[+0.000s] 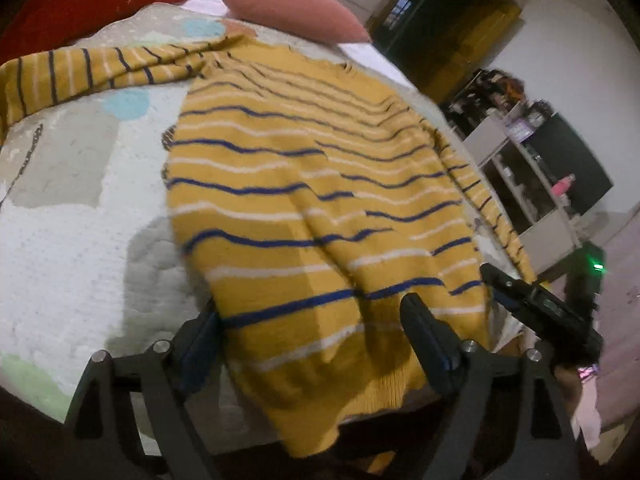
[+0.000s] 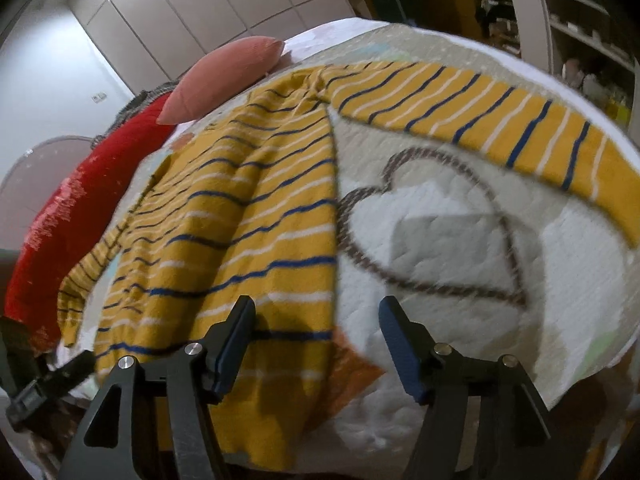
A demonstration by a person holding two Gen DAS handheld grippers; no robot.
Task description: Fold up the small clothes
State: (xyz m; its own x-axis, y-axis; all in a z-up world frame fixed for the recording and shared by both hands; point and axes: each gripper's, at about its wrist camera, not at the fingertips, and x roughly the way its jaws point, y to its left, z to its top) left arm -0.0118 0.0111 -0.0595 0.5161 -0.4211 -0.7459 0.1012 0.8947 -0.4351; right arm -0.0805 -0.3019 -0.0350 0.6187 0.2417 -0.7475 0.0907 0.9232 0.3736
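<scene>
Sweater (image 1: 320,208), one only, yellow with blue and white stripes, lies spread on the quilt (image 1: 68,216) of a bed, its hem hanging a little over the near edge. Its body is laid out fairly flat, probably so that the folds can be made cleanly. Two sleeves show: one runs out sideways from the sweater's shoulder across the quilt, the other lies narrow along the sweater's opposite side, near the red cushion (image 2: 76,208).

Two grippers are in view. The left gripper (image 1: 316,328) hovers just above the sweater's hem with its jaws apart; the fabric lies under the gap and the pads do not press on it. The right gripper (image 2: 316,340) sits at the sweater's side edge near the hem, jaws likewise apart, one finger over the knit and the other over bare quilt. Neither holds anything. My guess is that both stand at the hem to take its two corners together, so the lower part can be carried up toward the collar.

Beyond the sweater's collar lie two cushions: the red one and one pink pillow (image 1: 292,8). A shelf unit (image 1: 532,184) stands off past the sweater's far sleeve side.
</scene>
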